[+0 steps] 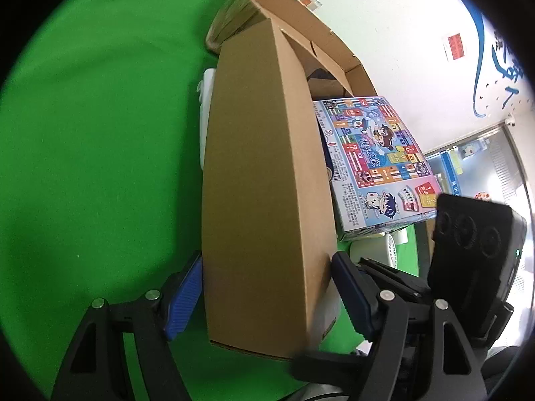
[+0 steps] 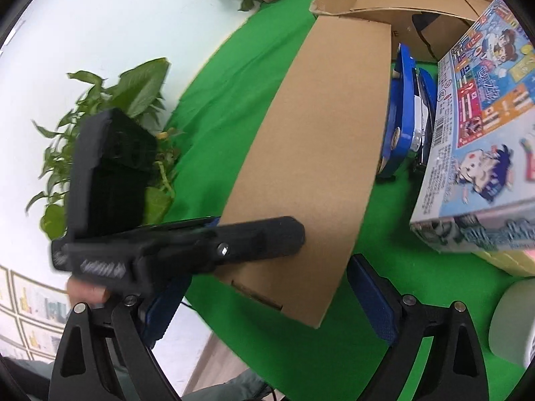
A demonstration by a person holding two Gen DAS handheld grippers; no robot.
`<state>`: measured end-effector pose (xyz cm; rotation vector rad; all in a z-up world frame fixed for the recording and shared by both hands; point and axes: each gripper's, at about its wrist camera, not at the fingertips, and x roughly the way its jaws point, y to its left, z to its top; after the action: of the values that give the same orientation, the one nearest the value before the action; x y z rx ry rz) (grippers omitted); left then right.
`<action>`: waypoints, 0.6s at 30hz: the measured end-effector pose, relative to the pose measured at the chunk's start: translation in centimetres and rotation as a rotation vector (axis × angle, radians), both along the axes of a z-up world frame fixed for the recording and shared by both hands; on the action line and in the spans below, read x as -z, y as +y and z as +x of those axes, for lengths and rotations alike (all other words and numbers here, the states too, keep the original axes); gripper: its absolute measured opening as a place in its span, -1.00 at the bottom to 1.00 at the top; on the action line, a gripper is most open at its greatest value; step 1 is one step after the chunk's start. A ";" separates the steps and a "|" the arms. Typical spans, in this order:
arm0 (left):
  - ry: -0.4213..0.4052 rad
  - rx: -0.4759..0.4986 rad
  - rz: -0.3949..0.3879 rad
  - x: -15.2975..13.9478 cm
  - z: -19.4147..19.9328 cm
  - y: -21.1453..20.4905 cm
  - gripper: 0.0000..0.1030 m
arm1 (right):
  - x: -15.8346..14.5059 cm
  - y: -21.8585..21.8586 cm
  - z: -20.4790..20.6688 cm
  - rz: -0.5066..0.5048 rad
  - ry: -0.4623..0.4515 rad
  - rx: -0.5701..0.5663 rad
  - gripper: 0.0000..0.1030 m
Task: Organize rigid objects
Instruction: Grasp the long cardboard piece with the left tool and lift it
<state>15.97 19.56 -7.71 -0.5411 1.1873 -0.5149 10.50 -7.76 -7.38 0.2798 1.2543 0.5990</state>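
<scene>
From your left wrist, your left gripper [image 1: 267, 295] clasps the plain cardboard box [image 1: 264, 180], a blue pad [image 1: 183, 300] on each long side, over the green cloth [image 1: 100, 140]. Beyond it a colourful game box [image 1: 378, 160] leans in an open carton [image 1: 334, 50].

From your right wrist, your right gripper [image 2: 267, 307] stands released around the same cardboard box's near end, pads apart from it. Your left gripper reaches across it.

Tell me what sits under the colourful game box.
The game box rests tilted over a blue object standing on the green cloth, and over something pale yellow at its near corner. Whatever lies further beneath is covered by the box.
</scene>
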 end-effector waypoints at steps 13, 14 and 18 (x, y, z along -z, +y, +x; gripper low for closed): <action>-0.236 -0.048 0.093 -6.7 -1.9 -0.4 0.43 | -4.6 2.4 -1.4 -0.063 -0.202 -0.050 0.77; -0.256 -0.050 0.092 -7.4 -1.7 -0.5 0.42 | -5.1 2.3 -1.4 -0.066 -0.213 -0.052 0.77; -0.335 0.038 -0.020 -11.2 -0.2 -1.8 0.00 | -7.9 2.6 -0.5 -0.087 -0.263 -0.091 0.43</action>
<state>15.76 17.73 3.52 -0.4295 0.8747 -0.6237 9.97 -5.17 0.51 0.0682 1.0391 0.6355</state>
